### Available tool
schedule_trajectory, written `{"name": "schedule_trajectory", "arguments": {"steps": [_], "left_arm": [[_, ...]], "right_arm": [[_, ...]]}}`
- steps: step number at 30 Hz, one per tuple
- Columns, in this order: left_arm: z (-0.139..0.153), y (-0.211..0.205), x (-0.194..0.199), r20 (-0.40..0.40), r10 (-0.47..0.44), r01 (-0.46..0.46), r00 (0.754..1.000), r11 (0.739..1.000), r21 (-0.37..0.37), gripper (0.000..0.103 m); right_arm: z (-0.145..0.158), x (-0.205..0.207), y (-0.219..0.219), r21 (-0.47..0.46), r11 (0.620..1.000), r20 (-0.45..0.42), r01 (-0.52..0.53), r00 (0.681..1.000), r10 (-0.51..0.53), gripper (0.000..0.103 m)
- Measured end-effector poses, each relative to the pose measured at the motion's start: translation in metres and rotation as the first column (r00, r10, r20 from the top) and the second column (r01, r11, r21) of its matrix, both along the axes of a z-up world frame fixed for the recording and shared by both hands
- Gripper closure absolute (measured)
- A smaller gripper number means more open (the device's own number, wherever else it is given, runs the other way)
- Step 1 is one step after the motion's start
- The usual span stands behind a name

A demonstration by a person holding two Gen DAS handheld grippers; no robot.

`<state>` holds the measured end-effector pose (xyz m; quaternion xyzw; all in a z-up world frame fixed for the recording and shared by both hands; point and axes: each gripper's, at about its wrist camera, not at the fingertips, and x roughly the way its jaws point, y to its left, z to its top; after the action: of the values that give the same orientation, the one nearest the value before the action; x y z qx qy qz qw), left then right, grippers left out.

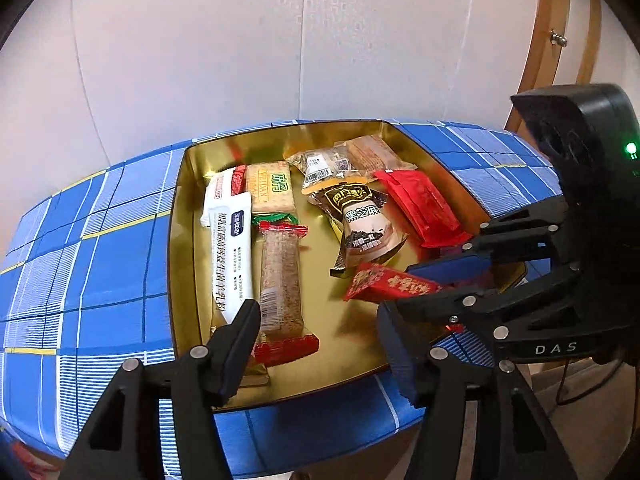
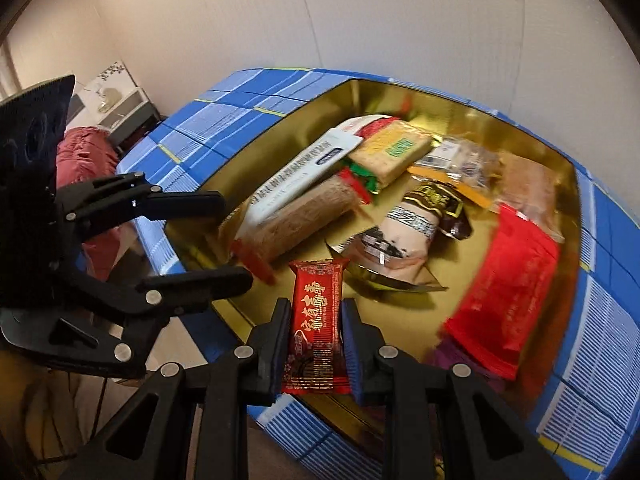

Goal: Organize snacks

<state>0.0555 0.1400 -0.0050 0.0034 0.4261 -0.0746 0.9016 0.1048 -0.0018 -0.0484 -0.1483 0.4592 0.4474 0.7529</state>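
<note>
One small red candy bar (image 2: 316, 336) pinched in right claw (image 2: 315, 346), hovering over near edge of gold tin (image 1: 182, 184). Left claw (image 1: 320, 352) gapes empty, above tin's near edge. Risk: slick wrapper slips, bar drops outside tin onto desk (image 1: 80, 240).

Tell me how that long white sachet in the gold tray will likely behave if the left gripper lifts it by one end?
The white sachet is long, thin and flat, so it will probably droop. Its glossy film looks slippery. It overlaps the sesame bar and leans toward the gold tray wall, so it may drag that neighbour. Left gripper is open.
</note>
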Motion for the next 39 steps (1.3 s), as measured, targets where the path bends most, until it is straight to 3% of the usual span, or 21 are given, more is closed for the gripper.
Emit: {"name": "schedule_trajectory", "arguments": {"steps": [10,15,19,22,27,32,35,39], "left_arm": [[0.001,0.004,-0.002,0.005,0.019,-0.019,1.000,1.000,0.001,0.042],[0.001,0.008,-0.003,0.000,0.035,-0.035,0.999,0.999,-0.004,0.041],[0.003,0.011,-0.003,0.006,0.048,-0.048,0.999,0.999,-0.014,0.041],[0.004,0.014,-0.004,0.011,0.062,-0.062,0.998,0.998,-0.015,0.033],[0.001,0.014,-0.005,0.005,0.070,-0.070,0.998,0.997,-0.011,0.031],[0.000,0.011,-0.007,0.003,0.069,-0.069,0.998,0.998,0.005,0.029],[0.002,0.010,-0.010,0.018,0.074,-0.074,0.997,0.997,0.014,0.020],[0.008,0.009,-0.015,0.065,0.100,-0.102,0.993,0.994,0.040,0.005]], "right_arm": [[-0.012,0.005,0.022,-0.063,0.998,0.003,-0.013,1.000,0.013,0.076],[-0.016,0.009,0.018,-0.130,0.990,0.057,0.053,0.997,-0.045,0.076],[-0.010,0.014,0.001,-0.089,0.990,0.042,0.108,0.994,-0.104,0.076],[-0.002,0.011,-0.011,-0.064,0.985,0.056,0.161,0.986,-0.158,0.075],[0.006,0.005,-0.028,-0.004,0.963,0.073,0.270,0.960,-0.269,0.075],[0.005,0.003,-0.030,-0.011,0.935,0.095,0.354,0.931,-0.351,0.075],[0.007,-0.001,-0.034,0.028,0.908,0.082,0.417,0.905,-0.418,0.075],[0.018,-0.015,-0.045,0.083,0.846,0.092,0.527,0.841,-0.533,0.069]]}}
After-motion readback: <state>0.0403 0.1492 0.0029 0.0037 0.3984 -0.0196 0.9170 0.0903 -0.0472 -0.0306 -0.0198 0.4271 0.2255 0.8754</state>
